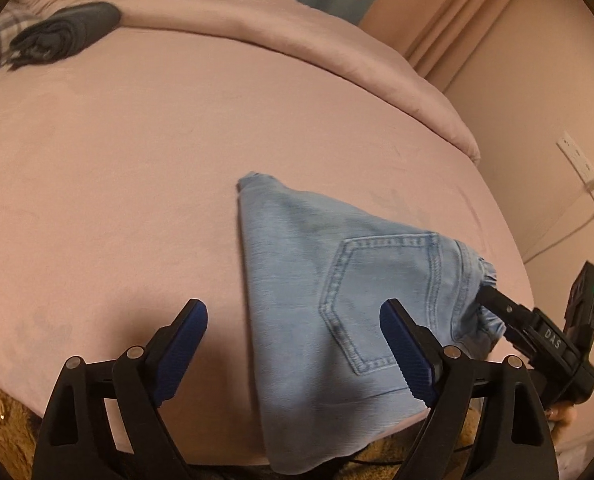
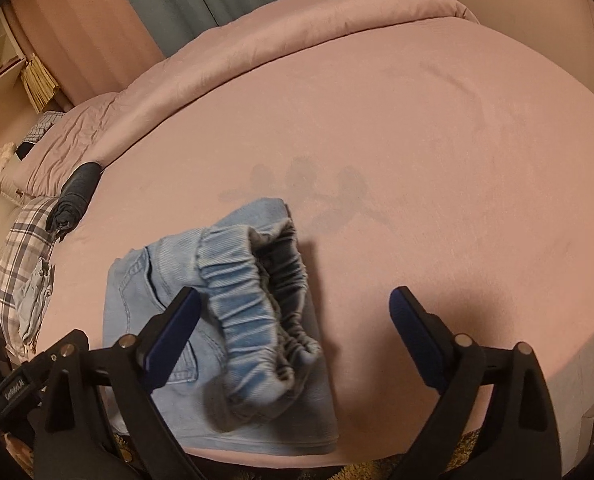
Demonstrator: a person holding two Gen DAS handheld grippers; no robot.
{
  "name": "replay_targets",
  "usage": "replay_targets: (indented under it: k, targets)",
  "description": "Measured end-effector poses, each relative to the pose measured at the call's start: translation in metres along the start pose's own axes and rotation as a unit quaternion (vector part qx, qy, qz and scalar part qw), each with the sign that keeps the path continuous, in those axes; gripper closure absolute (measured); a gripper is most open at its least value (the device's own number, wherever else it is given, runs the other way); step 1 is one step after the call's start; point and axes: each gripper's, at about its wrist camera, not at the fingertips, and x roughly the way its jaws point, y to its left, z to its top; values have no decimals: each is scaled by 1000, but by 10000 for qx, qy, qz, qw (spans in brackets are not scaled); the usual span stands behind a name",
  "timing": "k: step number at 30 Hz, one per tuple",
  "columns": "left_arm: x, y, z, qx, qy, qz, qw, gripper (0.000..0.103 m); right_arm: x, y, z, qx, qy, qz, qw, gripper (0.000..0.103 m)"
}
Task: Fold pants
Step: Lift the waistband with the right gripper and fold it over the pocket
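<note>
Blue-padded black fingers of the left gripper [image 1: 293,344] stand wide apart, clamping nothing, its right pad [image 1: 405,354] over the back pocket of the folded light-blue denim pants [image 1: 317,300]. Right gripper [image 2: 297,336]: fingers likewise spread apart and empty, the left one [image 2: 169,336] over the denim, the gathered elastic waistband [image 2: 257,304] rising between them. Pants lie at the near edge of the pink bed sheet [image 1: 117,180]. Farther off: rolled dark grey garment [image 1: 65,34] beside a folded-back pink duvet [image 1: 297,36]; plaid pillow [image 2: 21,248] at the left.
</note>
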Motion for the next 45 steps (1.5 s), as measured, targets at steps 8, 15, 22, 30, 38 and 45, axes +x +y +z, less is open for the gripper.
replay_targets:
  k: [8, 15, 22, 30, 38, 45]
  targets:
    - [4, 16, 2, -270, 88, -53, 9996, 13, 2, -9, -4, 149, 116, 172, 9997, 4]
    - [7, 33, 1, -485, 169, -1, 9987, 13, 7, -17, -6, 244, 251, 341, 9988, 4]
    - [19, 37, -6, -456, 387, -67, 9982, 13, 14, -23, -8, 330, 434, 565, 9969, 4]
    - [23, 37, -5, -346, 376, -133, 9986, 13, 21, -21, -10, 351, 658, 947, 9927, 3]
    - [35, 25, 1, -360, 620, -557, 9959, 13, 32, -11, -13, 343, 807, 1176, 9892, 2]
    - [49, 11, 5, -147, 764, -693, 9946, 15, 41, -7, -14, 326, 851, 1488, 9847, 2]
